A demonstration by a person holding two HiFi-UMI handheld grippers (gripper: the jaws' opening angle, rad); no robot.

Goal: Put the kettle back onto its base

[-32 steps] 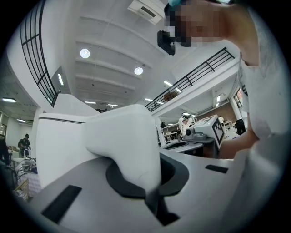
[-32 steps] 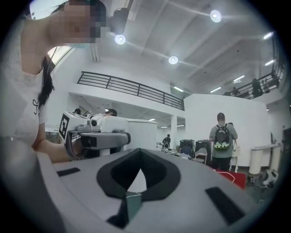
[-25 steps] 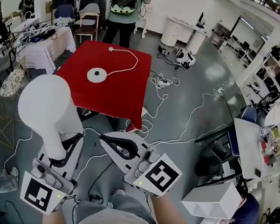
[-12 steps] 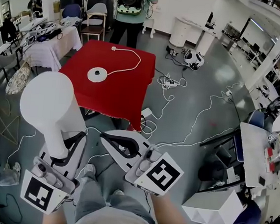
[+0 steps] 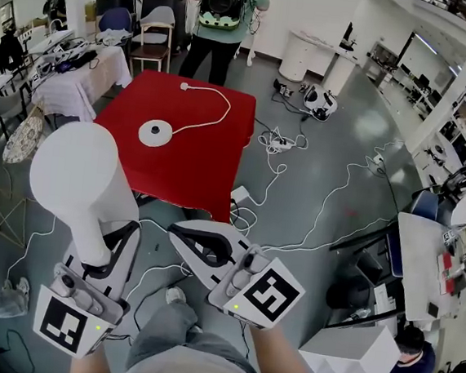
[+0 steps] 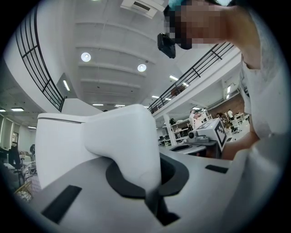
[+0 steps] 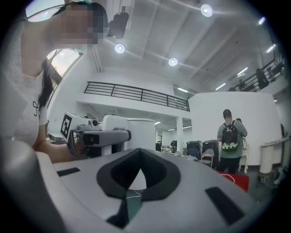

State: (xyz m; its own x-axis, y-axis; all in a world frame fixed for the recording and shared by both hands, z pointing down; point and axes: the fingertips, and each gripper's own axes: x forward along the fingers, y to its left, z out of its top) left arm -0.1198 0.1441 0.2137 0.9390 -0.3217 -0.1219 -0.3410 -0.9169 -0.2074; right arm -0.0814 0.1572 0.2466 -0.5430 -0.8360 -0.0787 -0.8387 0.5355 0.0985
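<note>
A tall white kettle (image 5: pixel 78 179) hangs by its handle (image 6: pixel 122 145) in my left gripper (image 5: pixel 110 252), which is shut on that handle at the lower left of the head view. The round white base (image 5: pixel 154 133) lies on a red table (image 5: pixel 206 167) ahead, its cord running to a plug (image 5: pixel 184 86) at the far edge. My right gripper (image 5: pixel 182 236) is beside the kettle, level and shut with nothing in it. The right gripper view shows the kettle (image 7: pixel 132 132) and the left gripper (image 7: pixel 97 136) to its left, and a corner of the red table (image 7: pixel 238 179).
A person with a backpack (image 5: pixel 224 8) stands beyond the table. White cables (image 5: pixel 297 204) trail over the grey floor to its right. A cluttered table (image 5: pixel 72 68) and chairs stand at the left. A white box (image 5: pixel 357 349) and another person (image 5: pixel 409 362) are at the lower right.
I have taken a step, and both grippers have travelled forward together with the kettle. The hold on the handle is the same. The person beyond the table has shifted slightly.
</note>
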